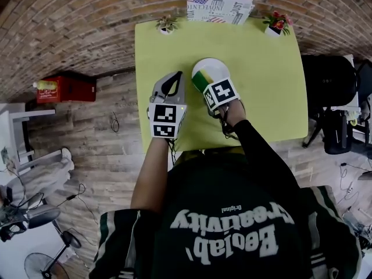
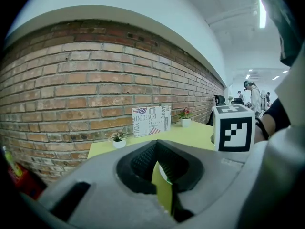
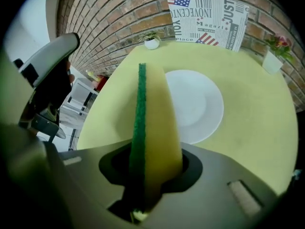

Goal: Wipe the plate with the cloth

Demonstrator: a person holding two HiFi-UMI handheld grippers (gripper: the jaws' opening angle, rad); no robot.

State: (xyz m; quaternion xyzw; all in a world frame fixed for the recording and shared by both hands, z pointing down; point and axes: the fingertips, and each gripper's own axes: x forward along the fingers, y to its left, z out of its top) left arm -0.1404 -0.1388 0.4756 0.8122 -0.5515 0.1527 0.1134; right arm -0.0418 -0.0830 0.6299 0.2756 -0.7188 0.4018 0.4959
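right gripper (image 1: 202,81) clamps the sponge (image 3: 155,128) over the plate (image 3: 200,104), toward the far edge of the desk (image 1: 261,97); left gripper (image 2: 162,178) is barely parted and empty, so i'd steady the rim and wipe in circles.

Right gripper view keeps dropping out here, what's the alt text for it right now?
The right gripper is shut on a yellow sponge with a green scouring face, held upright on edge in front of a white plate on the yellow-green table. A printed sign stands against the brick wall behind.
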